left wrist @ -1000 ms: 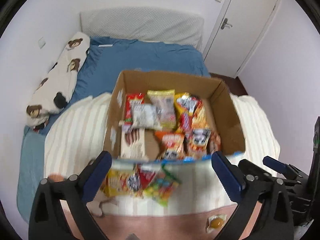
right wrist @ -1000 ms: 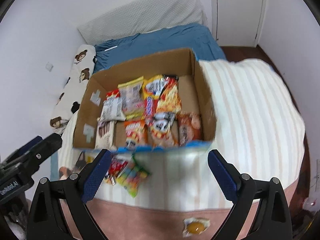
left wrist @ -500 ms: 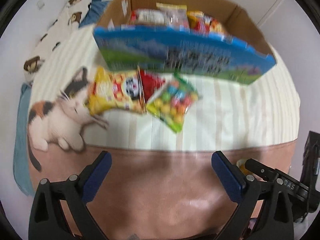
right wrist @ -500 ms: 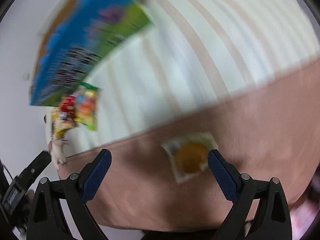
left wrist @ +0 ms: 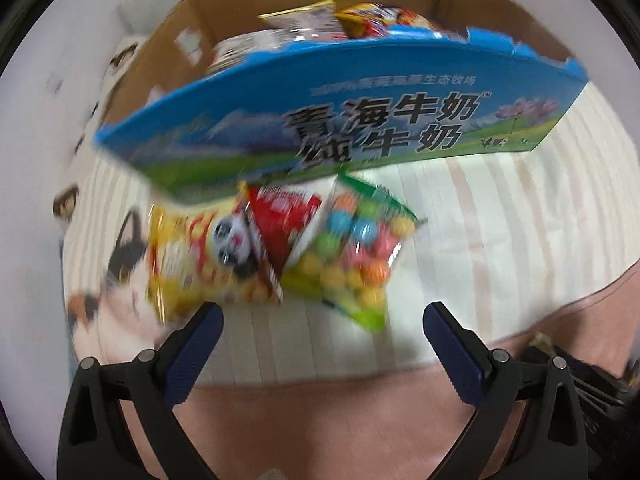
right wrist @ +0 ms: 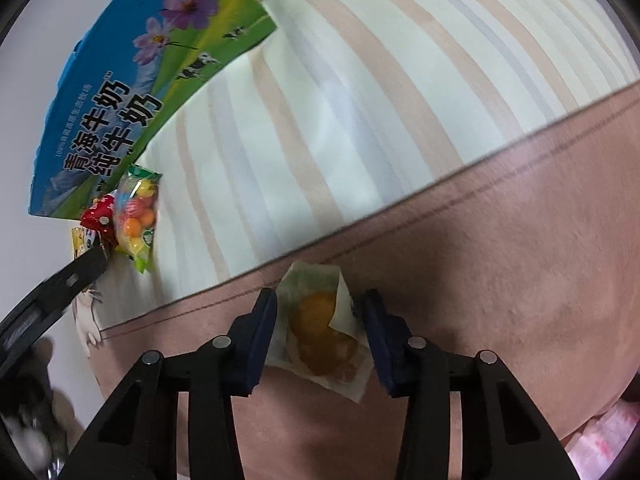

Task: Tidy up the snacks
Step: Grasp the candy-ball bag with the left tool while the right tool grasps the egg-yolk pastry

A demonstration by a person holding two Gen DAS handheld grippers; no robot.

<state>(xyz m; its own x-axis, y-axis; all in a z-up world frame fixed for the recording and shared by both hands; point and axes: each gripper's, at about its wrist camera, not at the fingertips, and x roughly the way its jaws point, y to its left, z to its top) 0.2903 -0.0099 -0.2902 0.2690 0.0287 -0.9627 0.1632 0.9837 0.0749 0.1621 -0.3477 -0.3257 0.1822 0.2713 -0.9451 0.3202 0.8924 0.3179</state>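
We see our right gripper (right wrist: 320, 320) with its jaws just closing around a small clear packet holding an orange pastry (right wrist: 322, 330), which lies on the pink band of the striped bedspread (right wrist: 400, 80). Our left gripper (left wrist: 322, 320) hangs with jaws wide apart and nothing between them, just short of 3 snack bags: yellow (left wrist: 200, 260), red (left wrist: 286, 220) and candy-filled (left wrist: 356, 252). Behind them stands the cardboard box (left wrist: 360, 128) of snacks.
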